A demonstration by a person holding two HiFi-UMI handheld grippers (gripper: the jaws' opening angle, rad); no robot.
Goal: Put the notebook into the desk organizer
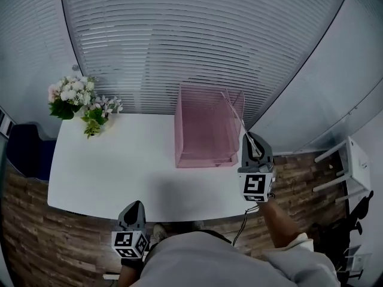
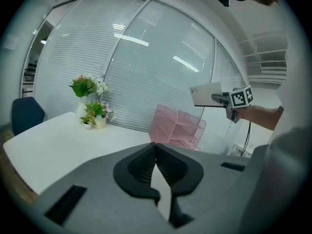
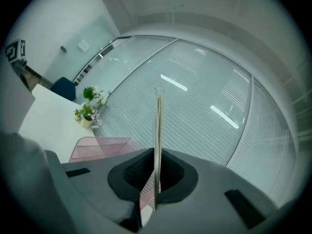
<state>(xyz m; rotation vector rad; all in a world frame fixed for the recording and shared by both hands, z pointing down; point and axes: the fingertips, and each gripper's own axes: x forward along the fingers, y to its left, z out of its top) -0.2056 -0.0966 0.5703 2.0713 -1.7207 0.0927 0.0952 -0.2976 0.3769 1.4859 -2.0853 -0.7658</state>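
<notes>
The pink wire desk organizer (image 1: 206,127) stands at the back right of the white table (image 1: 119,172). My right gripper (image 1: 250,137) is shut on the thin notebook (image 1: 238,117), held in the air beside the organizer's right side. In the right gripper view the notebook (image 3: 158,126) is edge-on between the jaws of the right gripper (image 3: 157,160), with the organizer (image 3: 100,147) below and to the left. The left gripper view shows the notebook (image 2: 207,94) flat and raised above the organizer (image 2: 178,128). My left gripper (image 1: 134,204) is shut with nothing in it, at the table's front edge.
A vase of flowers (image 1: 78,100) sits at the table's back left corner. A blue chair (image 1: 24,151) stands left of the table. A white shelf unit (image 1: 350,160) is on the wooden floor at the right. A glass wall with blinds (image 1: 197,34) runs behind the table.
</notes>
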